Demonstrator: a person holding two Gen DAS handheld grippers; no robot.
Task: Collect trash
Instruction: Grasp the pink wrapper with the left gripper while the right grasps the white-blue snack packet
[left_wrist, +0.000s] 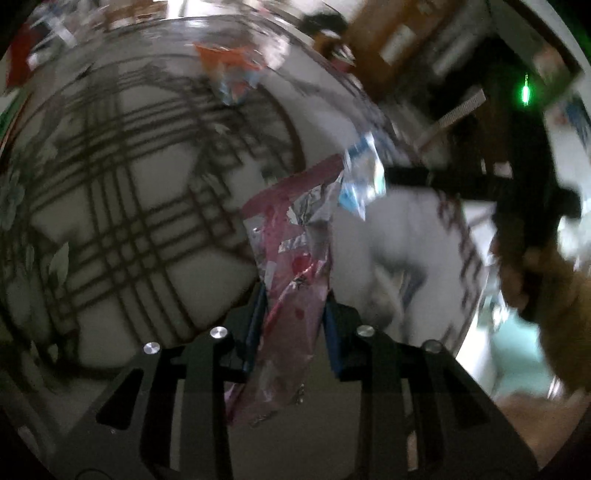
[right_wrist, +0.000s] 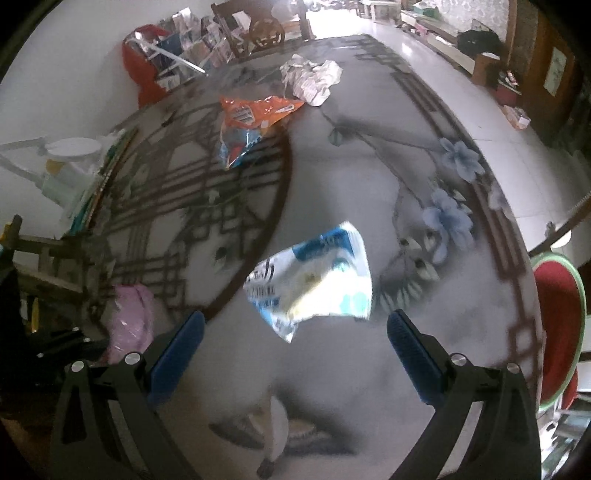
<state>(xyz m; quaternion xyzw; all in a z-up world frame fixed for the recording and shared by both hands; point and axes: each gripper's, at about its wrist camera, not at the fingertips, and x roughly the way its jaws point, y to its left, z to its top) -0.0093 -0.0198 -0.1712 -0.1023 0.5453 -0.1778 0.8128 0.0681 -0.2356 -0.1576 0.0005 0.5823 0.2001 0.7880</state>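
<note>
A pink foil wrapper (left_wrist: 291, 273) is being gripped between the blue pads of the left gripper (left_wrist: 293, 314), hanging crumpled above the patterned round table (left_wrist: 129, 206). The right gripper (right_wrist: 295, 332) is being held with its jaws spread wide and nothing clamped; a blue-and-white wrapper (right_wrist: 314, 280) is lying on the tabletop just ahead of the gap between them. An orange snack bag (right_wrist: 251, 122) is resting further across the table, with crumpled white paper (right_wrist: 310, 77) beside it near the far edge. The left-wrist view is being blurred by motion.
</note>
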